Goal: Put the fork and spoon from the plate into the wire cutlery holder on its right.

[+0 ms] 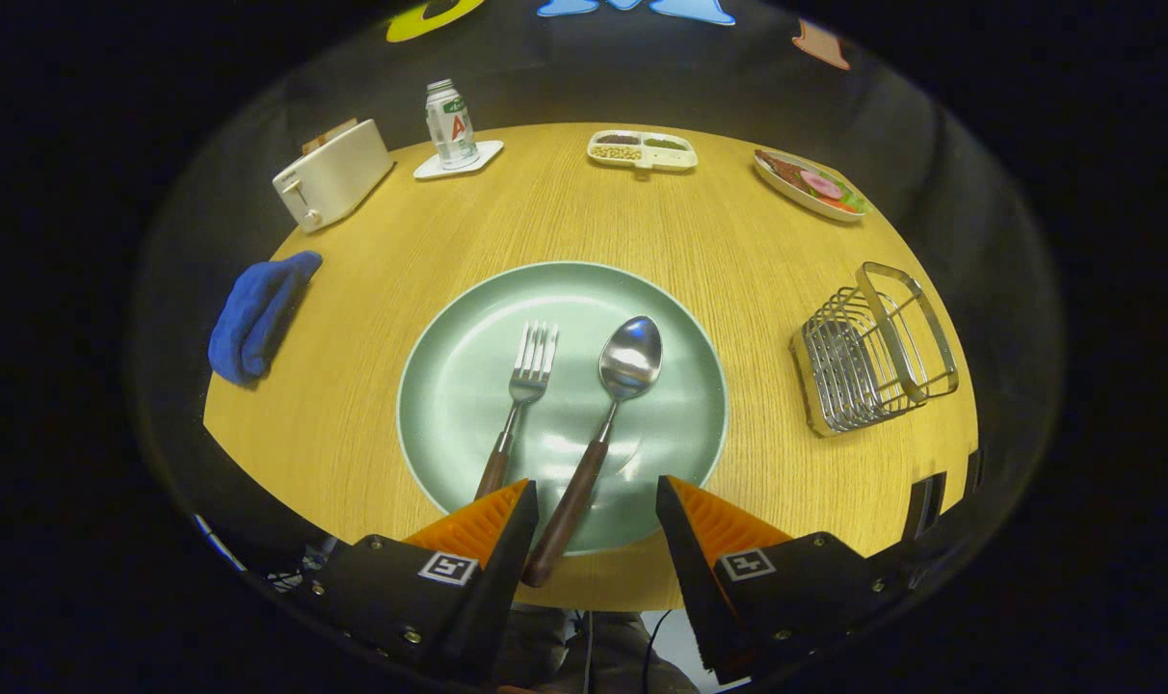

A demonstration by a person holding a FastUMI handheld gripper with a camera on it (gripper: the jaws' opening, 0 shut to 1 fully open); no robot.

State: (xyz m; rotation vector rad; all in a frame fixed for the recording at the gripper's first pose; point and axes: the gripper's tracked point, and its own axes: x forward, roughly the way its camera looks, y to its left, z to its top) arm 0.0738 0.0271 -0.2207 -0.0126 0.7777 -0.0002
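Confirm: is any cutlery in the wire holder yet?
No, the wire cutlery holder holds nothing; the fork and spoon lie on the plate, the spoon handle between the open fingers.

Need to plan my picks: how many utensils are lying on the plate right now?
2: the fork left and the spoon right on the plate, spoon handle between the open gripper fingers.

Large red letter "A" on the bottle (pixel 450 123); other print illegible.
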